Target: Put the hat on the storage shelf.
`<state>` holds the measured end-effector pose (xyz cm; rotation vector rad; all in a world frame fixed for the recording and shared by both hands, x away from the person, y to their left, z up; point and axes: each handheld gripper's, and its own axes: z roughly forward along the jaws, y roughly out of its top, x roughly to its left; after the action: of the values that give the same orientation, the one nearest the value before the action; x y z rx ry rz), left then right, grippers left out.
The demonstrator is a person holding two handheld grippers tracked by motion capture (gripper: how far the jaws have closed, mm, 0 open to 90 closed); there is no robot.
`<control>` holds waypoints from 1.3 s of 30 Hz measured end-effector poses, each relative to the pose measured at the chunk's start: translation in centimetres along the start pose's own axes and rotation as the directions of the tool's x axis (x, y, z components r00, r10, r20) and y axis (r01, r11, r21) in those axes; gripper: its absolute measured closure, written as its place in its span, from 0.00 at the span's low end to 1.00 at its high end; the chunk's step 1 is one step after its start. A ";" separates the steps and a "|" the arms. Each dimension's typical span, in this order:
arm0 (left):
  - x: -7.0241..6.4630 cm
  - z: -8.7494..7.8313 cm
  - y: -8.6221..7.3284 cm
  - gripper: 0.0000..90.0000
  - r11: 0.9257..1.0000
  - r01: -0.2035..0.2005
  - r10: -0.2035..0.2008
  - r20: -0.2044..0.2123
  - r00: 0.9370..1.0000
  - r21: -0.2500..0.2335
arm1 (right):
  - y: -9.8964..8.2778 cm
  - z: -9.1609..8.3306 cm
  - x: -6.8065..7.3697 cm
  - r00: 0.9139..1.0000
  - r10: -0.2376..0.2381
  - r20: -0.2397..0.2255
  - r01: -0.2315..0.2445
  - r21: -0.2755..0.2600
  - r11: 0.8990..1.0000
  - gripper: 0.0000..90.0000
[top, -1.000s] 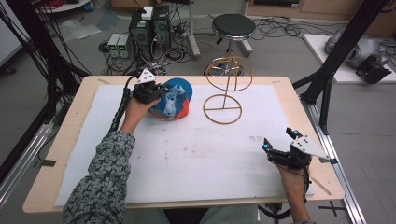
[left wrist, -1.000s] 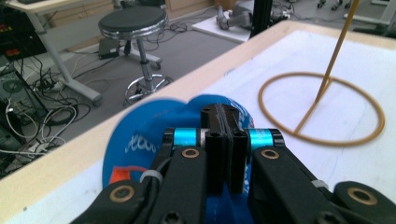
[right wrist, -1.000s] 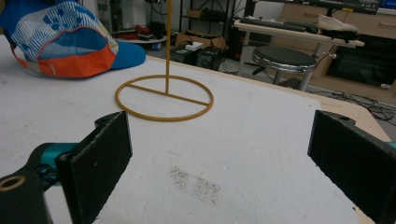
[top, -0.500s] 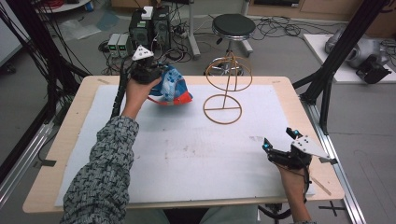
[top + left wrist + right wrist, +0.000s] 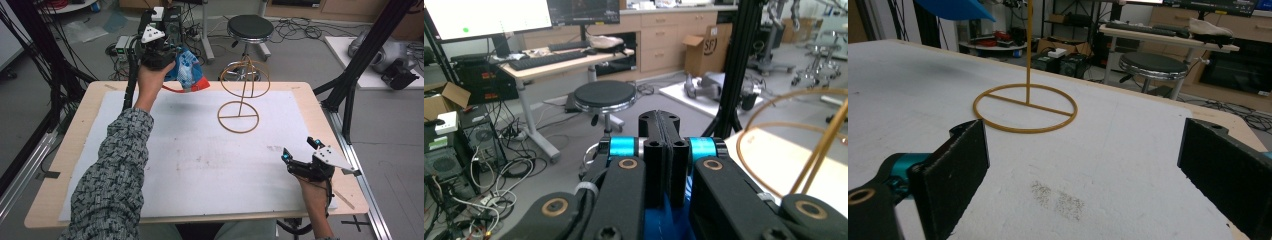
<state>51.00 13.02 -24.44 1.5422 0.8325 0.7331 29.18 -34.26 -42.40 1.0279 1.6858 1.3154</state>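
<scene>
My left gripper [image 5: 172,62] is raised above the table's far left corner, shut on a soft blue, white and red bag [image 5: 189,72] that hangs clear of the surface. In the left gripper view the jaws [image 5: 659,150] stand pressed together with blue material [image 5: 664,225] pinched below them. A gold wire stand [image 5: 244,90], a ring base with an upright rod and a hoop on top, rests just right of the bag. My right gripper [image 5: 299,150] lies near the front right edge, open with nothing between its jaws [image 5: 1083,165]. It faces the gold stand [image 5: 1025,131] and a corner of the blue bag [image 5: 955,9].
A white mat [image 5: 200,160] covers most of the wooden table [image 5: 75,150]. A black stool [image 5: 250,27] stands behind the far edge. A black frame post [image 5: 350,95] rises at the right side. Cables and electronics boxes [image 5: 122,47] lie on the floor behind.
My left gripper has lifted the bag up off the table, toward the far edge. The right gripper has stayed where it was.
</scene>
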 end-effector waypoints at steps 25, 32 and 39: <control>-1.5 0.8 5.7 0.99 0.982 0.070 -0.071 -0.001 0.997 -0.176 | -0.1 -0.3 -0.3 1.000 0.002 0.003 -0.002 -0.001 1.000 0.06; -3.3 1.7 7.4 0.99 0.978 0.056 -0.050 0.037 0.998 -0.199 | -0.2 -0.3 -0.3 1.000 0.004 0.004 -0.004 -0.001 1.000 0.06; -5.1 2.7 8.3 0.99 0.968 0.091 -0.074 0.082 0.994 -0.236 | -0.2 -0.5 -0.4 1.000 0.007 0.006 -0.007 -0.004 1.000 0.06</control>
<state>51.35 6.72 -16.53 1.3032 0.7216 0.6861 28.86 -34.89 -42.47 1.0351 1.6765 1.3180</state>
